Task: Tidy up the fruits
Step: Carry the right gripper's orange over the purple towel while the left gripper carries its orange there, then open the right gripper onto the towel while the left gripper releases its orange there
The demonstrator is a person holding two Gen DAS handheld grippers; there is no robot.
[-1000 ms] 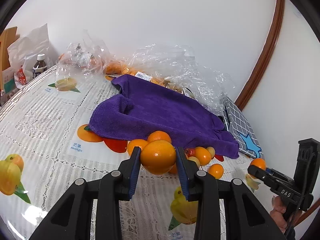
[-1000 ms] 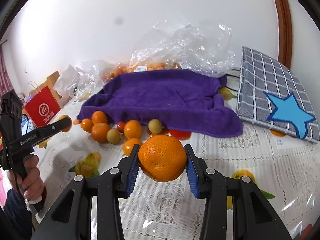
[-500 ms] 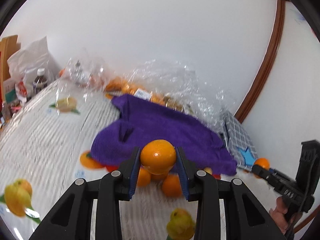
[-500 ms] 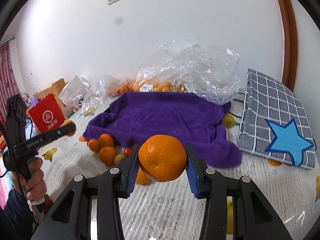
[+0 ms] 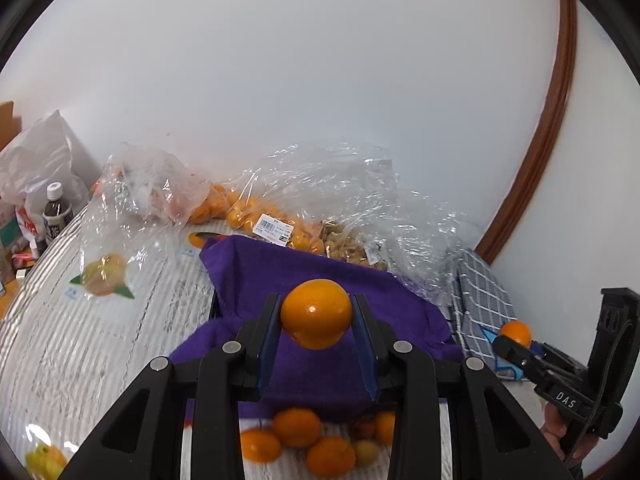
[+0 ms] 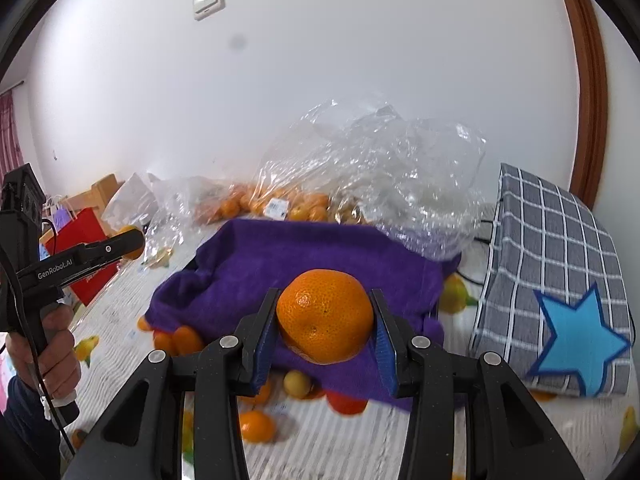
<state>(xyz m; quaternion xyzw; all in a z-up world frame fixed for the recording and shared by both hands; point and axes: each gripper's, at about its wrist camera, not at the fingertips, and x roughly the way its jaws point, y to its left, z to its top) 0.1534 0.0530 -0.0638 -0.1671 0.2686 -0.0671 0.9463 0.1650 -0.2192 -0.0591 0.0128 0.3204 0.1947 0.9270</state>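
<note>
While your left claw (image 5: 316,336) is clamped on a smooth orange (image 5: 316,313), it holds that fruit in the air above the purple towel (image 5: 320,276); the blue-lined fingers (image 5: 267,336) press on the fruit's two sides. Your right claw (image 6: 325,334) is clamped the same way on a larger, dimpled mandarin (image 6: 325,316), also lifted over the purple towel, which spreads across the middle of the surface (image 5: 80,340).

Loose fruit (image 5: 296,426) lies on the surface at the near edge of the towel, directly below your left claw: several oranges and a pale yellow-green one, blurred. In the right wrist view more of that scatter shows under and to the left of the claw, some pieces tucked against the towel's left edge.

Behind the towel, crumpled clear plastic bags (image 6: 380,160) hold more oranges against the white wall, one with a white label. A grey checked cloth with a blue star (image 6: 560,292) lies just right of the towel. At the far left stand a dark bottle with a white cap (image 5: 56,212) and a red paper bag (image 6: 86,256). Each claw appears in the other's view, off to the side, with its orange at the tips.
</note>
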